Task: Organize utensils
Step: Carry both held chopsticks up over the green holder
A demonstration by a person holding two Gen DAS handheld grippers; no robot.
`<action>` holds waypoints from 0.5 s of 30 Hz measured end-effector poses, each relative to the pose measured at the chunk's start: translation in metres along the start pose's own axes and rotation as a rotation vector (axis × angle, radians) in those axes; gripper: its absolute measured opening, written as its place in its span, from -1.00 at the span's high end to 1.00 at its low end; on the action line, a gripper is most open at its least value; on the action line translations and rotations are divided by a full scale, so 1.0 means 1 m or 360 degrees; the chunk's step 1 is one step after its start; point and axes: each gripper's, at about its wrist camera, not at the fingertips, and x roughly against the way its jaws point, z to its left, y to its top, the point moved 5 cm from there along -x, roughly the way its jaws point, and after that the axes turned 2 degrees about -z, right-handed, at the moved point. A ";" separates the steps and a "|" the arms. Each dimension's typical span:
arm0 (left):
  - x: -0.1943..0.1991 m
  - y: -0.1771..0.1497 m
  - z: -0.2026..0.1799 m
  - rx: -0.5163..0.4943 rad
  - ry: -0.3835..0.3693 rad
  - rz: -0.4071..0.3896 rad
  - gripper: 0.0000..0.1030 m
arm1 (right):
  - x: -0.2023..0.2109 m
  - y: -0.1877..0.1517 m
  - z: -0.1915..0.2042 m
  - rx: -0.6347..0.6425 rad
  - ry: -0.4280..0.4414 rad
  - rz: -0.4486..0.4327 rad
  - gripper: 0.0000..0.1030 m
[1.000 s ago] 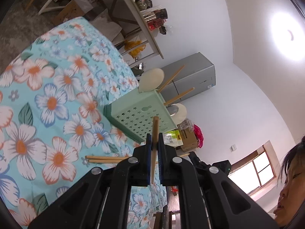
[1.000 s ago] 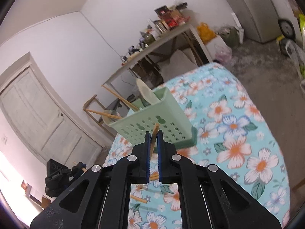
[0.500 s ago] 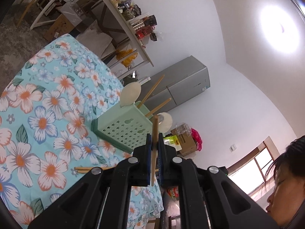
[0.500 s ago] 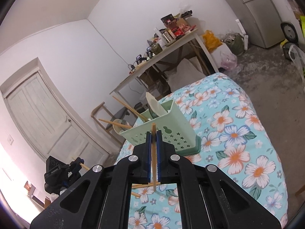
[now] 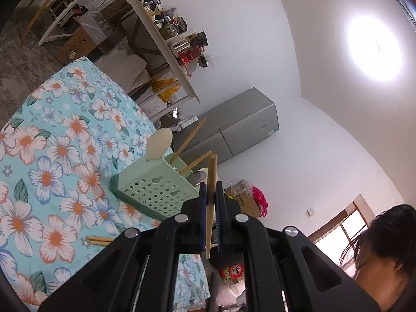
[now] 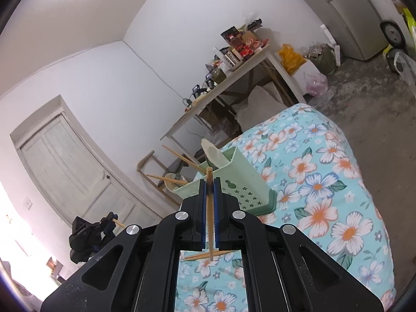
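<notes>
The left gripper (image 5: 211,189) pinches a wooden chopstick (image 5: 211,195) just beside the green caddy (image 5: 153,184); the right gripper (image 6: 210,189) clamps a second chopstick (image 6: 209,208) near the caddy's front; two loose chopsticks (image 6: 208,254), perhaps touching, lie before it on the floral surface (image 6: 325,208).

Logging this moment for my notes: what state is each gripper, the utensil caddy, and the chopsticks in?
left gripper: shut on a chopstick.
right gripper: shut on a chopstick.
green caddy: upright on the floral cloth, holding spoons and two chopsticks.
loose chopsticks: lying flat on the cloth.
</notes>
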 end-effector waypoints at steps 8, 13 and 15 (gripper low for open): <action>-0.001 0.006 -0.011 0.0019 -0.0040 -0.0050 0.90 | 0.009 0.004 -0.001 -0.0021 0.0038 -0.0033 0.94; -0.004 0.015 -0.030 -0.0022 -0.0082 -0.0109 0.90 | 0.011 0.004 -0.003 -0.0042 0.0062 -0.0033 0.94; -0.006 0.019 -0.039 -0.0038 -0.0107 -0.0141 0.90 | 0.011 0.004 -0.003 -0.0049 0.0074 -0.0030 0.94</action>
